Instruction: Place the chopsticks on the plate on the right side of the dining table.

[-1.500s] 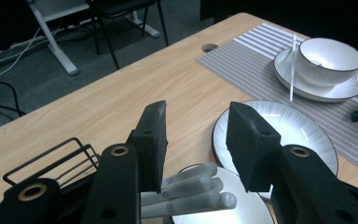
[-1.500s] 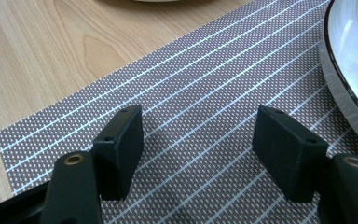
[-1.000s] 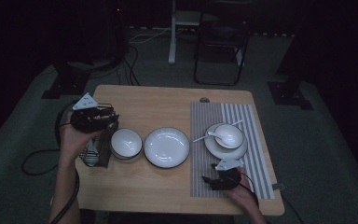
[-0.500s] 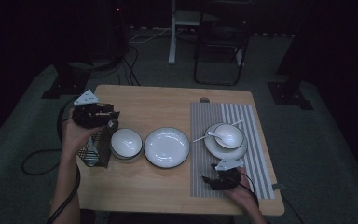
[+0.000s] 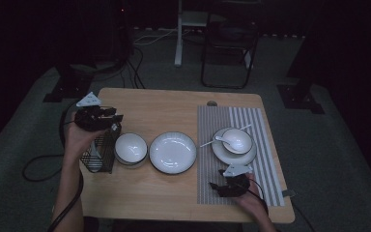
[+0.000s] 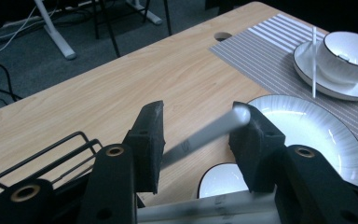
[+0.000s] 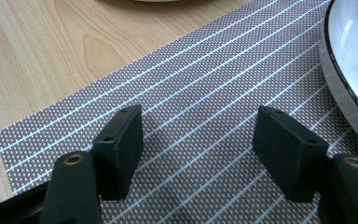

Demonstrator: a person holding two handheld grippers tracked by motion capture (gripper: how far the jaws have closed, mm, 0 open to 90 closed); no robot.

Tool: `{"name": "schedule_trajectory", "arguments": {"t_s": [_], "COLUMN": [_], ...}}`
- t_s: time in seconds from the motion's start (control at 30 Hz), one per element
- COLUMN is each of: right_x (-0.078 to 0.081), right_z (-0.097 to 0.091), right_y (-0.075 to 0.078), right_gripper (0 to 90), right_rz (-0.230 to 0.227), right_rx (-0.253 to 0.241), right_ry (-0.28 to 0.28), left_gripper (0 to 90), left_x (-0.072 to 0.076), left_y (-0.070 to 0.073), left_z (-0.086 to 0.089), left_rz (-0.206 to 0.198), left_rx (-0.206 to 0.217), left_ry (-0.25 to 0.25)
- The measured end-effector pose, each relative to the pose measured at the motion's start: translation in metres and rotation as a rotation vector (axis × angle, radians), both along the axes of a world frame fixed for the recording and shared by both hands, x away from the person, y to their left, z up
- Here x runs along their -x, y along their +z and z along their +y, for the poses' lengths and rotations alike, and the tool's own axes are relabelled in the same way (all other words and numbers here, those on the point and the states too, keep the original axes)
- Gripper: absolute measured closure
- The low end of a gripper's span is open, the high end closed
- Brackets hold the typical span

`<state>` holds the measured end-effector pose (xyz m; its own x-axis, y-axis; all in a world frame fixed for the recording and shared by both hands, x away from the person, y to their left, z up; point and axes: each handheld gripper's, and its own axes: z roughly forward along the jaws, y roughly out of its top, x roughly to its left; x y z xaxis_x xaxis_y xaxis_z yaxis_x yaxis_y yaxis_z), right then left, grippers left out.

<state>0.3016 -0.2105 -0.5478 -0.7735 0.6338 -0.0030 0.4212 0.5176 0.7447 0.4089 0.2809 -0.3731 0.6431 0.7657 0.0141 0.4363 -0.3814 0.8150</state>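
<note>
My left gripper (image 5: 98, 119) hovers over a black wire basket (image 5: 99, 151) at the table's left edge. In the left gripper view a white utensil handle (image 6: 214, 130) rises between the jaws of the left gripper (image 6: 198, 126). It leans against the right pad, with a gap to the left pad, so the gripper is open. Another white handle (image 6: 205, 207) lies across the bottom of that view. My right gripper (image 5: 223, 186) rests low over the striped placemat (image 5: 244, 121), open with nothing in it; the right gripper (image 7: 198, 140) looks along the mat (image 7: 191, 79).
A small white bowl (image 5: 131, 149) stands right of the basket, then a white plate (image 5: 172, 152). On the placemat a saucer (image 5: 222, 153) carries a bowl (image 5: 237, 140) and a white spoon (image 5: 217, 140). A chair and cables stand beyond the table.
The left forearm has shifted slightly left, so more of the basket shows. The right gripper has stayed where it was.
</note>
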Motion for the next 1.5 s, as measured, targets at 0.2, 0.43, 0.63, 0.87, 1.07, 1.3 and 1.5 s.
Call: {"name": "schedule_trajectory", "arguments": {"t_s": [0.2,0.43,0.63,0.87,1.07,1.3,1.5], "right_x": [0.0,0.0,0.0,0.0,0.0,0.0,0.0], "right_z": [0.0,0.0,0.0,0.0,0.0,0.0,0.0], "right_y": [0.0,0.0,0.0,0.0,0.0,0.0,0.0], "right_gripper": [33.0,32.9,32.9,32.9,32.9,32.9,32.9], "right_rz": [0.0,0.0,0.0,0.0,0.0,0.0,0.0], "right_rx": [0.0,0.0,0.0,0.0,0.0,0.0,0.0], "right_ry": [0.0,0.0,0.0,0.0,0.0,-0.001,0.0], "left_gripper": [61.8,61.9,63.2,66.5,67.8,70.5,75.1], "left_x": [-0.003,-0.013,-0.023,-0.032,-0.039,-0.043,-0.043], "left_y": [-0.008,-0.015,-0.019,-0.02,-0.023,-0.023,-0.022], "left_z": [0.01,0.012,0.011,0.008,0.009,0.009,0.011], "left_rz": [0.023,0.057,0.084,0.098,0.12,0.128,0.127], "left_rx": [-0.003,-0.051,-0.081,-0.115,-0.114,-0.127,-0.125], "left_ry": [0.029,0.041,0.046,0.045,0.056,0.054,0.046]}}
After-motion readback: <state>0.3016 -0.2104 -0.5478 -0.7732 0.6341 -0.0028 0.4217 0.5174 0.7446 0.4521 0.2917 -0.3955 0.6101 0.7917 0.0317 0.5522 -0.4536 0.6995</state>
